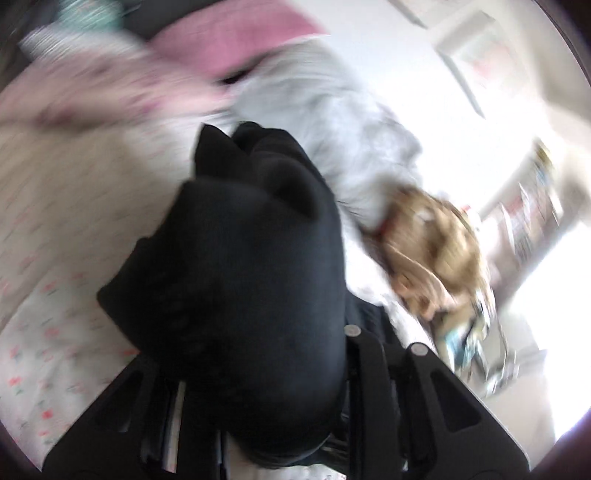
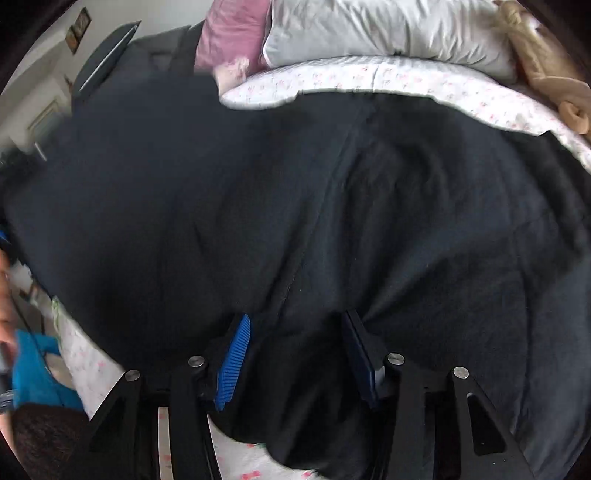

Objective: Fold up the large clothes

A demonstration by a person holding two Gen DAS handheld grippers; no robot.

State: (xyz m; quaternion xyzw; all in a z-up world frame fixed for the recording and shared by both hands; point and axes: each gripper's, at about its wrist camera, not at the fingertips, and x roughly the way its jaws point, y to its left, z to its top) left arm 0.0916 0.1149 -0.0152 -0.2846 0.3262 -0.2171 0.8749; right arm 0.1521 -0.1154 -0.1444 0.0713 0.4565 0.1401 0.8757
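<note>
Garment (image 2: 295,206): a large black piece of clothing is seen spread over the floral bedsheet (image 2: 388,83), below the grey pillow (image 2: 388,33) and pink pillow (image 2: 232,37). In the right wrist view, the right gripper (image 2: 295,350) is shown with its jaws parted; a fold of the cloth lies between the blue pads (image 2: 234,362) and spills past them, but is not pinched. In the left wrist view, blurred by motion, a bunched mass of the garment (image 1: 236,295) is draped over the left gripper (image 1: 295,424), hiding the fingertips; whether its jaws are closed on the cloth cannot be told.
</note>
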